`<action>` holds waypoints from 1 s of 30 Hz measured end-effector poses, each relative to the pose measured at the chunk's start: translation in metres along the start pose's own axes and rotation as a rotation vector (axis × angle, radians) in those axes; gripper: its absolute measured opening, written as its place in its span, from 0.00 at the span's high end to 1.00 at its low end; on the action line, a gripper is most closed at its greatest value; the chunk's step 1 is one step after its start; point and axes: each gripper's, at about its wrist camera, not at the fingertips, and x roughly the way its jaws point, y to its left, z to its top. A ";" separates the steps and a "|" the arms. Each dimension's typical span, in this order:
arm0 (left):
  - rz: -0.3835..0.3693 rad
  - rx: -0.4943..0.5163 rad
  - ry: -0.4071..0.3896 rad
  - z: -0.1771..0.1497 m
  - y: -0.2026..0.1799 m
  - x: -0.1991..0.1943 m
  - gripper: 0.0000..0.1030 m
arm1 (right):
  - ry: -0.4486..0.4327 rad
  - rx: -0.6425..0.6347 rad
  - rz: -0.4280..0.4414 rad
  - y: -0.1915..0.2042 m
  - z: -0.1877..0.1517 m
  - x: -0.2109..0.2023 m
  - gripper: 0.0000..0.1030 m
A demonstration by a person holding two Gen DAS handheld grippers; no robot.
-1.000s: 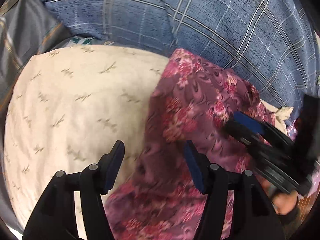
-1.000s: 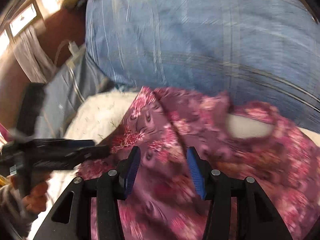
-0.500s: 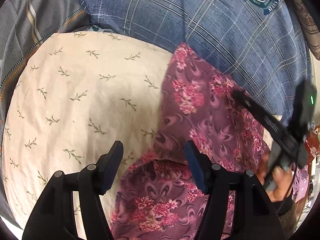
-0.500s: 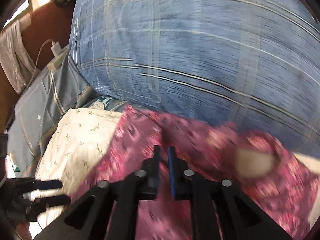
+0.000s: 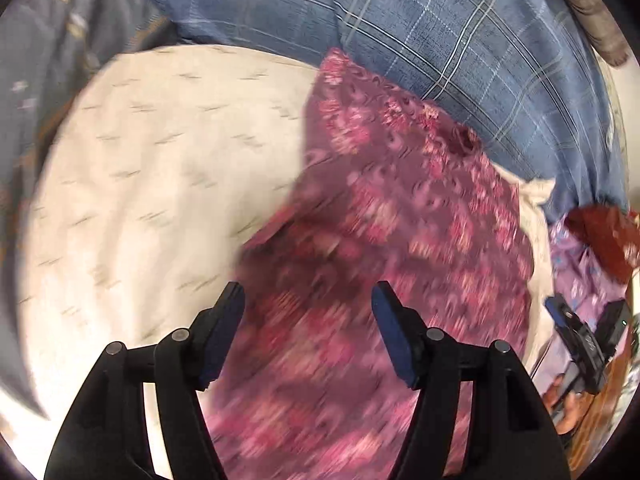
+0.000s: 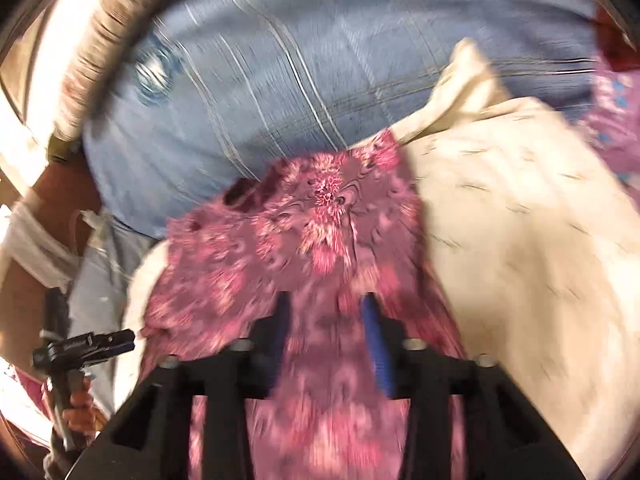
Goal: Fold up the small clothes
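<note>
A purple-pink floral garment (image 5: 400,216) lies on a cream pillow (image 5: 152,184) printed with small sprigs. My left gripper (image 5: 306,304) is open and empty, its jaws wide apart just above the garment's near left edge. In the right wrist view the garment (image 6: 304,232) runs up from between my right gripper's (image 6: 326,320) blue pads, which stand partly apart with cloth between them. That view is blurred, so a firm grip does not show. The right gripper also shows at the far right of the left wrist view (image 5: 576,336).
A large blue plaid pillow (image 5: 460,40) lies behind the cream pillow (image 6: 520,240). Grey bedding (image 5: 60,48) is at the left. Other pink and red clothes (image 5: 592,248) lie at the right. The left gripper shows at the lower left of the right wrist view (image 6: 92,346).
My right gripper, shut half a second ago, has swung to the garment's right side and its pads now stand partly apart. The left gripper stayed open and shifted slightly.
</note>
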 end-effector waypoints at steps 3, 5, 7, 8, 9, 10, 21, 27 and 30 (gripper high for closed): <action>0.033 0.012 0.026 -0.034 0.027 -0.019 0.29 | -0.001 -0.005 -0.027 -0.009 -0.041 -0.041 0.48; 0.031 0.013 0.068 -0.062 0.044 -0.023 0.29 | 0.018 0.004 -0.054 -0.022 -0.073 -0.062 0.48; 0.004 -0.017 0.125 -0.089 0.060 -0.019 0.29 | 0.039 0.024 -0.080 -0.037 -0.103 -0.078 0.47; -0.015 -0.031 0.153 -0.103 0.065 -0.015 0.29 | 0.052 0.033 -0.093 -0.047 -0.115 -0.087 0.47; -0.047 -0.053 0.189 -0.118 0.071 -0.010 0.29 | 0.075 0.050 -0.108 -0.052 -0.133 -0.091 0.47; -0.069 -0.067 0.208 -0.127 0.073 -0.007 0.29 | 0.090 0.072 -0.101 -0.056 -0.145 -0.094 0.45; -0.141 -0.107 0.310 -0.178 0.081 0.005 0.29 | 0.211 0.115 -0.037 -0.057 -0.215 -0.096 0.39; -0.139 -0.116 0.325 -0.183 0.081 0.017 0.23 | 0.210 0.163 0.066 -0.059 -0.221 -0.084 0.36; -0.149 -0.106 0.309 -0.183 0.080 0.017 0.23 | 0.208 0.190 0.160 -0.060 -0.222 -0.084 0.38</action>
